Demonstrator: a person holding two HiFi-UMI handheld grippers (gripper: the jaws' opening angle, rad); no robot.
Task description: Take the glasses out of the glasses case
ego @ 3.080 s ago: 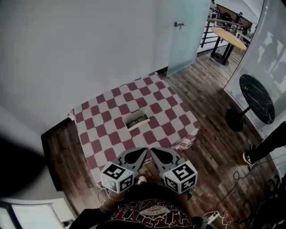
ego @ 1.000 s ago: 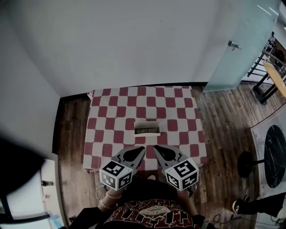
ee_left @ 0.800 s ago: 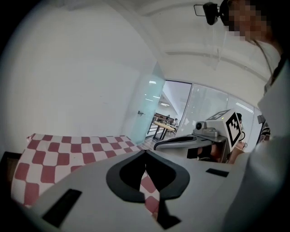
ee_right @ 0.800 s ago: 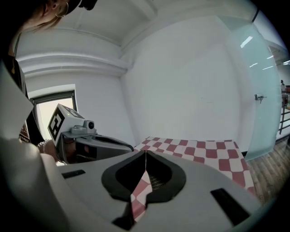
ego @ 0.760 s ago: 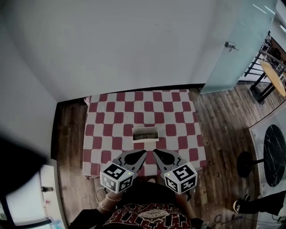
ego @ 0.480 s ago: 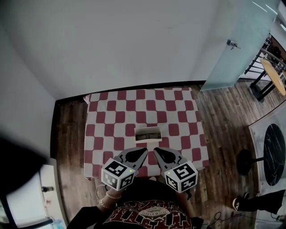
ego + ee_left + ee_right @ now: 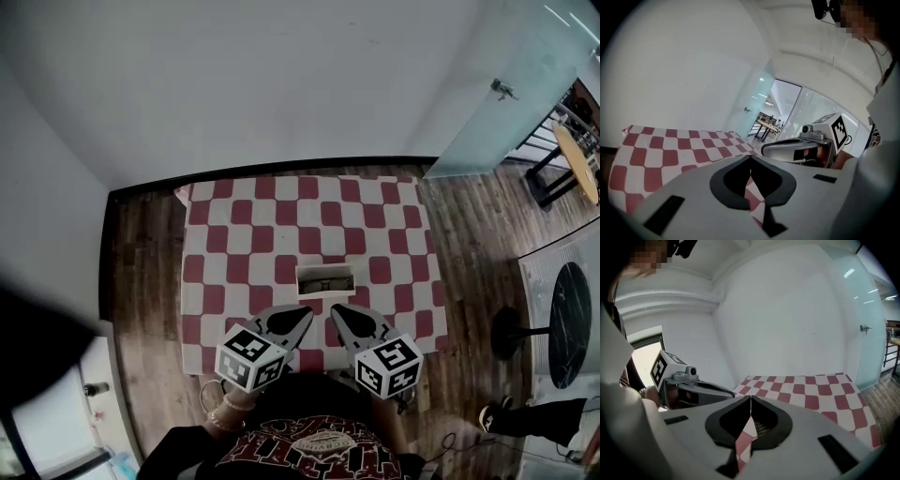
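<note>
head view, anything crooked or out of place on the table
Nothing stands out. The glasses case lies square with the checks of the tablecloth; the left gripper and right gripper, jaws together, hover short of it.

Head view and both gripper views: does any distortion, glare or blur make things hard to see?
Head view: wide-angle bending of the walls and a dark smear at lower left, yet the glasses case on the checkered table is sharp though small. Left gripper view: fisheye with black corners, bright glare at the glass wall. Right gripper view: same fisheye, overexposed window at left.
</note>
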